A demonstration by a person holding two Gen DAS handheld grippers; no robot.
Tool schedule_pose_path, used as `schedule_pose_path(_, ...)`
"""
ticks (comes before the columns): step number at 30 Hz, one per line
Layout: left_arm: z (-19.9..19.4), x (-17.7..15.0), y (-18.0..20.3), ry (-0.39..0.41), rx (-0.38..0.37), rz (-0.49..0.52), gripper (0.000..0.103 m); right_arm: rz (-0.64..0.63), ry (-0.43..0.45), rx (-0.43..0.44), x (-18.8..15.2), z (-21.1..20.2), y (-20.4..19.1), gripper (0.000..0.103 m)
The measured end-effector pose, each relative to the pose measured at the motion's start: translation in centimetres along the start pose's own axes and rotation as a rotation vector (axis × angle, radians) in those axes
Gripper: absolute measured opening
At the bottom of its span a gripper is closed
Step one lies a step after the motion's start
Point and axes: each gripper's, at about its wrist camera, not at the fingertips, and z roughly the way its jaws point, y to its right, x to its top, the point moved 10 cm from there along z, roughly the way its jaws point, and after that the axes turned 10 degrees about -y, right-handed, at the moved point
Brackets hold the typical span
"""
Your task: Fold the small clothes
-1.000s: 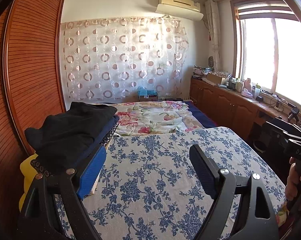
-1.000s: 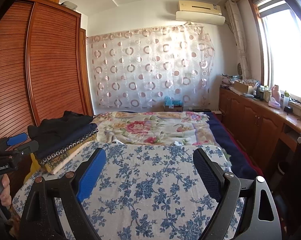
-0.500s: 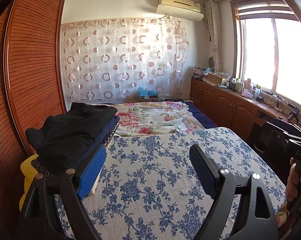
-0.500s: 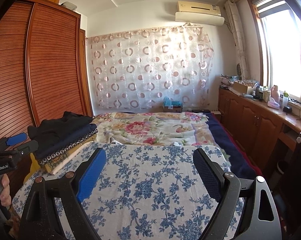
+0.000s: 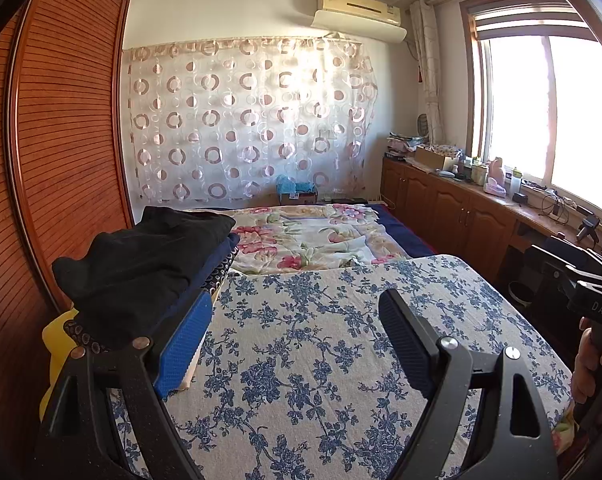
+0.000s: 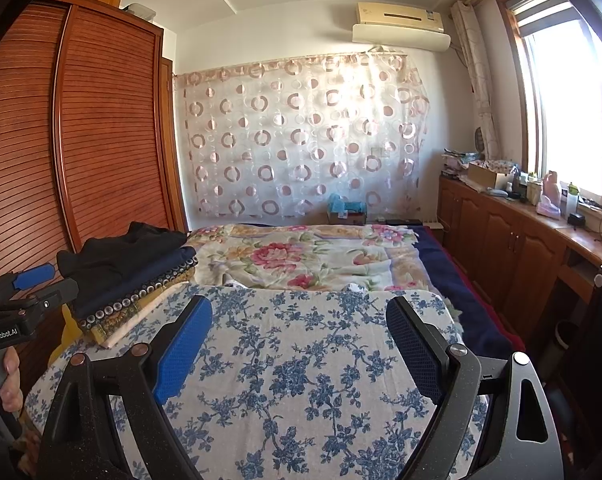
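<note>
Blue-flowered cloth (image 5: 301,360) covers the work surface at the foot of the bed, bare between both pairs of jaws. Stacked folded clothes (image 5: 141,264) sit at about ten o'clock from the left gripper (image 5: 297,340), just beside its blue pad, long axis running away toward the curtain. Right gripper (image 6: 301,344) stands farther off. Both jaws gape, grasping nothing. No unfolded garment shows, possibly out of view.
</note>
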Motion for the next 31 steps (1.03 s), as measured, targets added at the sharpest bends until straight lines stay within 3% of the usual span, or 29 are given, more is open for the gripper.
schedule_pose_path(31,0.02,-0.20,0.07,0.005,0.001,0.000,0.086,-0.010,0.006,0.004,-0.03,0.15,0.38,0.090)
